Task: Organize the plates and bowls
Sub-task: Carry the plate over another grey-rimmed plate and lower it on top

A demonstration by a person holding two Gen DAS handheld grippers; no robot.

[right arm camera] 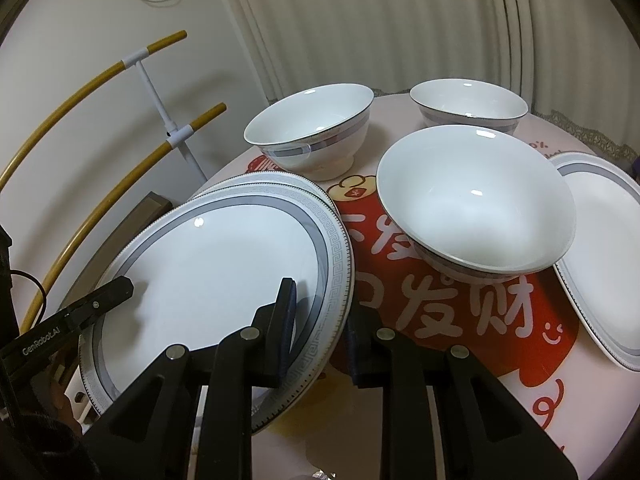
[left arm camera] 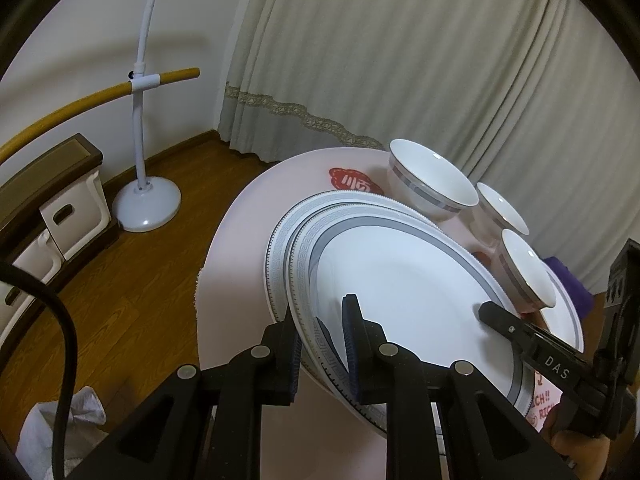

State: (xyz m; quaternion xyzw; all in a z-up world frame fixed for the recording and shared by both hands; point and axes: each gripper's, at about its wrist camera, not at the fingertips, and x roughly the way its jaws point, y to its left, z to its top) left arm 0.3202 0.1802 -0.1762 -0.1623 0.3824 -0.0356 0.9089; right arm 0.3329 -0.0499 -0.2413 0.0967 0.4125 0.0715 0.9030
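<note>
A white plate with a grey patterned rim (left arm camera: 400, 300) (right arm camera: 224, 264) is held tilted just above a matching plate (left arm camera: 280, 248) (right arm camera: 256, 180) that lies on the round table (left arm camera: 240, 280). My left gripper (left arm camera: 320, 312) is shut on the held plate's near rim. My right gripper (right arm camera: 320, 308) is shut on the opposite rim, and its upper finger (left arm camera: 496, 314) shows on the plate's face. Three white bowls with grey bands (right arm camera: 308, 128) (right arm camera: 468, 104) (right arm camera: 476, 200) stand upright behind. A third plate (right arm camera: 600, 240) lies at the right.
The table carries a pink cloth with red print (right arm camera: 440, 312). A white stand with yellow bars (left arm camera: 140, 80) and a drawer unit (left arm camera: 60, 208) stand on the wooden floor to the left. Curtains hang behind. A purple cloth (left arm camera: 568, 276) sits past the bowls.
</note>
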